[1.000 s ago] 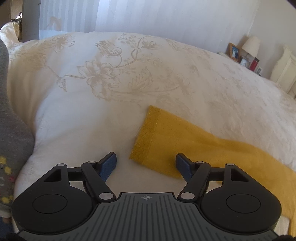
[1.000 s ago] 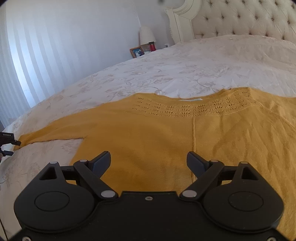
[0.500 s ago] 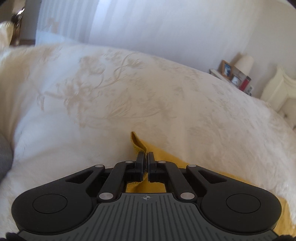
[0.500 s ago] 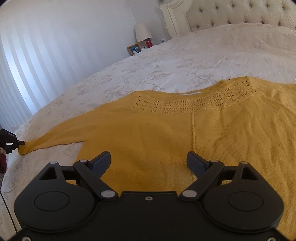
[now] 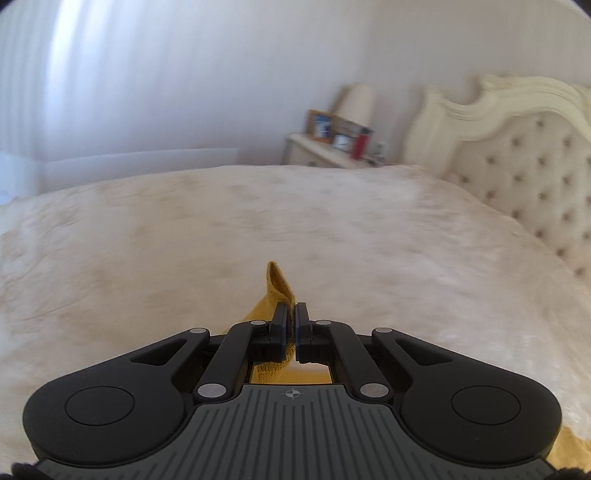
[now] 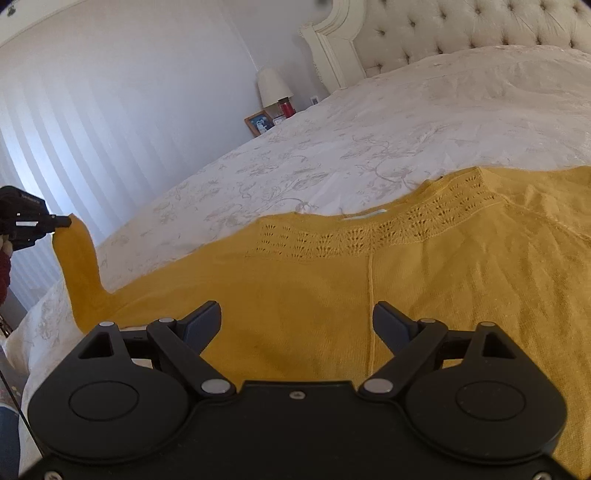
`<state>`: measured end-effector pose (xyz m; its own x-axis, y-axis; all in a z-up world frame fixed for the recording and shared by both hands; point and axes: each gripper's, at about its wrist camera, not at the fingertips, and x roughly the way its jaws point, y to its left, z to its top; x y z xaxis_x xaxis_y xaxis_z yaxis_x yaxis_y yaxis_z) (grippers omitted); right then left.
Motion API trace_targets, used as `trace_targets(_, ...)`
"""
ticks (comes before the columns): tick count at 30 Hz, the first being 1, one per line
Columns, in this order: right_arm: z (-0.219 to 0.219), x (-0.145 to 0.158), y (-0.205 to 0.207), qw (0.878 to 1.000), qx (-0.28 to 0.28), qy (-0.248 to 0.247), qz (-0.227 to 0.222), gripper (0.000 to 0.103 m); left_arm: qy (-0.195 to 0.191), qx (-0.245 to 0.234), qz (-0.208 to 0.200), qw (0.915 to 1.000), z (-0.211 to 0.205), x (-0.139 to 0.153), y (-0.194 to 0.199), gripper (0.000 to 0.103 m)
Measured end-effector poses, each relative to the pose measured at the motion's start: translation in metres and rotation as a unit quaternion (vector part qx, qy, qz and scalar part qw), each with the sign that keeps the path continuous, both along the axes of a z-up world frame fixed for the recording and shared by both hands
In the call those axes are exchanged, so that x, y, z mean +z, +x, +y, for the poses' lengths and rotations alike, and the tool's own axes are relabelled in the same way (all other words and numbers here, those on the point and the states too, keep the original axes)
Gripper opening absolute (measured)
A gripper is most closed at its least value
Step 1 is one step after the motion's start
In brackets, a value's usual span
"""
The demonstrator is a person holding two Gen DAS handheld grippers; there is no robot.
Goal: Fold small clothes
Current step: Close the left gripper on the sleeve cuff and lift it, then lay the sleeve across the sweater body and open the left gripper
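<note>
White striped curtains point(image 6: 92, 122) are backing a wide bed under a cream floral quilt point(image 6: 369, 147), with 1 tufted cream headboard point(image 6: 461, 26) at its far end. Beside it 1 pale nightstand point(image 5: 314, 153) is carrying 1 lamp point(image 6: 272, 88), 1 red bottle point(image 6: 286, 107) and at least 2 picture frames point(image 5: 320, 126).

1 mustard-yellow knitted sweater point(image 6: 369, 288) is lying spread flat on the near part of the quilt, its lace-patterned neckline facing the headboard. Most of the quilt beyond the neckline is lying bare, as is the strip toward the curtains.

2 claws are showing. The left claw point(image 5: 291, 314) is pinching the cuff of the sweater's left sleeve point(image 6: 79, 266) tight between its pads, and the sleeve is hanging lifted off the quilt; a hand in a dark red cuff is showing behind it in the right wrist view. The right claw point(image 6: 297, 321) is hovering over the sweater's lower body, jaws standing wide apart, gripping nothing, tilted slightly downward.
</note>
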<state>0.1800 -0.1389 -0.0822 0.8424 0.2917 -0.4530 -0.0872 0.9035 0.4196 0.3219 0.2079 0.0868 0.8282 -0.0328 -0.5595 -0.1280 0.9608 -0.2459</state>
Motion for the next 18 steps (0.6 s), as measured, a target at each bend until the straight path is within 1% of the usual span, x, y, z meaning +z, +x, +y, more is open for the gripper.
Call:
trace_targets(4,-0.019,0.003,0.002,0.999,-0.032,0.021,0.001,0.09,0.0,-0.071,-0.018,0.9973,-0.073,0.02,0.013,0.003)
trace_targets(8,-0.038,0.005,0.004,0.997,-0.072,0.022,0.002,0.09,-0.011,-0.135,-0.03,0.9903,-0.141,0.024,0.02,0.003)
trace_targets(12,-0.064,0.006,0.004,0.992,-0.114,0.047,0.006,0.09,-0.022,-0.186,-0.032,0.9818,-0.198,0.011,0.028,0.003)
trace_targets(16,-0.08,0.002,0.005,0.987,-0.143,0.067,0.021,0.09,-0.042,-0.226,-0.012,0.9732,-0.248,-0.01,0.028,0.003)
trace_targets(18,-0.084,-0.001,0.006,0.986,-0.15,0.07,0.027,0.09,-0.049,-0.251,0.004,0.9667,-0.27,-0.025,0.029,0.004)
